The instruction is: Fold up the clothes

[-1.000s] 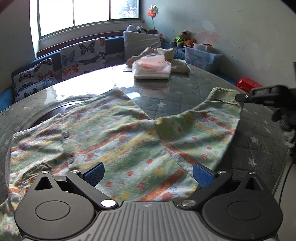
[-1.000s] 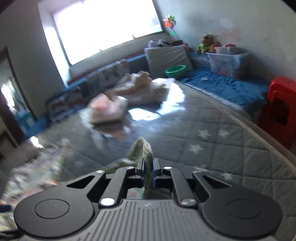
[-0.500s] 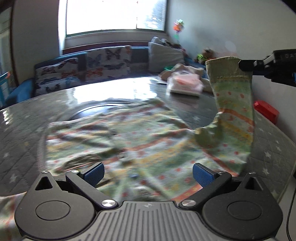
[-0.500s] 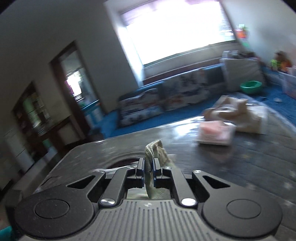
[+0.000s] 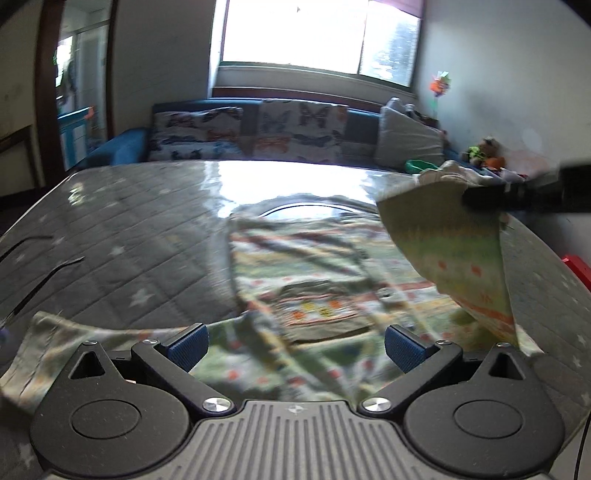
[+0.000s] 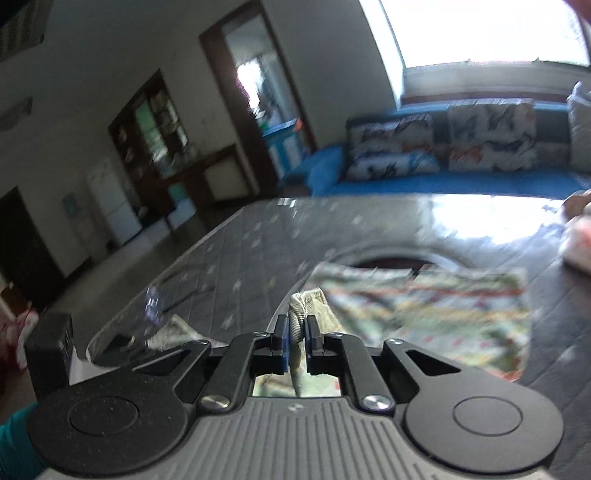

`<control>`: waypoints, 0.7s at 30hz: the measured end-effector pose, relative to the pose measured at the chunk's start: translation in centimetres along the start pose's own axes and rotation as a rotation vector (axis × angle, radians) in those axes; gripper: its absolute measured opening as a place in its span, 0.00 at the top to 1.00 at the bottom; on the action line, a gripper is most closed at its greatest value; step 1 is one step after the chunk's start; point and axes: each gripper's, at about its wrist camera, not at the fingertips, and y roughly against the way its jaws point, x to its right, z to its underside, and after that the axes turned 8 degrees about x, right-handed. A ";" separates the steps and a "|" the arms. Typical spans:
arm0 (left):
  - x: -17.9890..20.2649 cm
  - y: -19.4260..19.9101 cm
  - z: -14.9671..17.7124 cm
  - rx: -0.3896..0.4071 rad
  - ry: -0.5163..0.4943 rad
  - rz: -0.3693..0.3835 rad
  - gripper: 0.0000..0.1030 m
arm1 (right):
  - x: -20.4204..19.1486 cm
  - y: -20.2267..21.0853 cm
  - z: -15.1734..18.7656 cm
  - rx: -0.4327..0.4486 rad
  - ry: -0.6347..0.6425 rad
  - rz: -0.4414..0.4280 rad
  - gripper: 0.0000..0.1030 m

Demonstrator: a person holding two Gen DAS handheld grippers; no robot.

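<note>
Living room w/ a bright window (image 5: 321, 35) and a blue sofa (image 5: 258, 129) behind a round desk (image 5: 110, 236) under a grey quilted, star-print cover. Task's thing, a small patterned garment (image 5: 314, 291) in green, yellow and red, lies mostly flat on the desk, near the middle in the left wrist view. One end of it, the sleeve (image 5: 461, 258), is lifted off the surface and hangs in the air at the right. Right gripper (image 6: 296, 334) has its jaws together, clamped on the ribbed cuff edge; in the left wrist view it shows as a dark bar at the top of the raised flap. Left gripper (image 5: 295, 341) hovers low over the near edge, jaws wide apart, nothing between them. Step in hand looks like folding the sleeve across the body. To do it well: keep the pinch firm, carry the cuff over w/o dragging the rest, lay it flat along the body, let go only once the cloth rests. Free gripper could pin the body near the fold line so it doesn't shift or bunch.
</note>
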 end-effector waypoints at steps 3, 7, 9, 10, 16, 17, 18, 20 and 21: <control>-1.0 0.2 0.2 -0.002 0.026 -0.024 0.00 | -0.7 -1.8 1.5 -0.050 -0.005 -0.029 0.93; -1.3 0.2 0.2 -0.004 0.044 -0.035 0.00 | -0.8 -2.9 2.8 -0.096 -0.016 -0.075 0.83; -1.3 0.1 0.1 -0.004 0.044 -0.034 0.00 | -0.4 -3.2 2.8 -0.097 -0.018 -0.083 0.80; -1.2 0.1 0.0 -0.002 0.041 -0.032 0.00 | -0.4 -3.0 2.8 -0.095 -0.013 -0.086 0.80; 0.1 -0.2 -0.3 0.006 0.025 0.005 0.00 | 1.5 -0.1 1.8 -0.089 0.073 0.003 0.80; 0.4 -0.2 -0.4 0.007 0.021 0.018 0.01 | 2.1 0.3 1.8 -0.102 0.095 0.033 0.80; 0.8 -0.2 -0.4 0.010 0.017 0.035 0.02 | 2.7 0.7 1.8 -0.119 0.112 0.060 0.80; 1.6 -0.4 -0.5 0.012 0.008 0.070 0.03 | 4.3 1.6 2.7 -0.166 0.139 0.112 0.80; 2.1 -0.6 -0.6 0.011 0.002 0.086 0.05 | 5.0 1.9 3.2 -0.184 0.144 0.131 0.80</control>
